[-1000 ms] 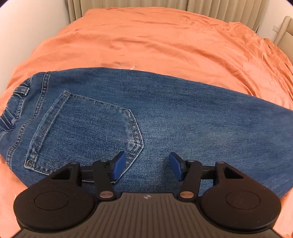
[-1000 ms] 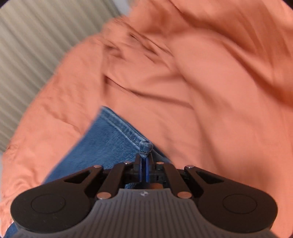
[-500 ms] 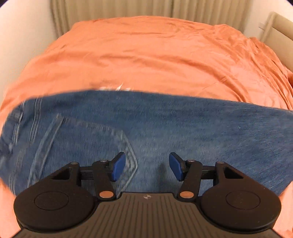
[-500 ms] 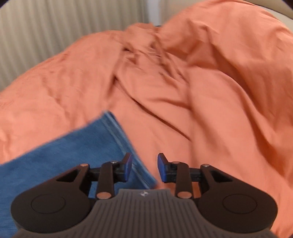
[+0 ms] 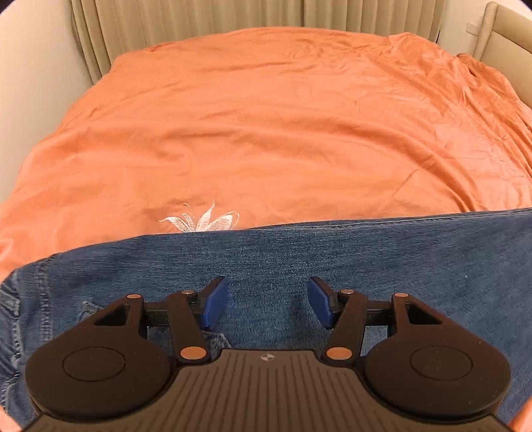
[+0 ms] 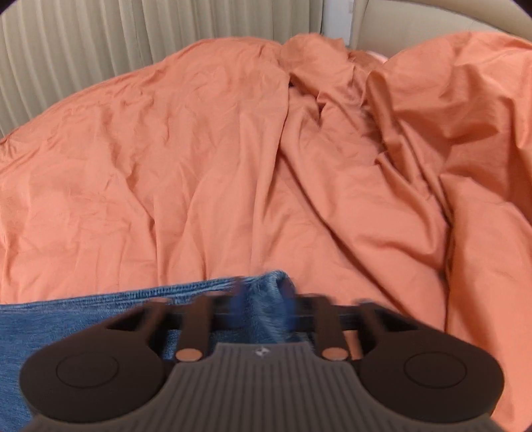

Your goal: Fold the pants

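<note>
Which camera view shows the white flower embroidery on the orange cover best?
The left wrist view: the white flower embroidery lies sharp on the orange cover, just beyond the jeans. The right wrist view does not show it.

My left wrist camera sits just behind my left hand-held gripper (image 5: 267, 307) and looks forward and steeply down along its fingers. It is close over the jeans (image 5: 382, 262), with the orange bedspread (image 5: 282, 133) stretching beyond them to the curtain (image 5: 199, 20) at the far side. My right wrist camera rides the same way behind my right hand-held gripper (image 6: 264, 314), tilted down, close over the hem end of the jeans (image 6: 66, 325), facing rumpled bedspread (image 6: 232, 166) and curtain (image 6: 83, 43) beyond. Both views share the jeans, the bedspread past them and the curtain.
</note>
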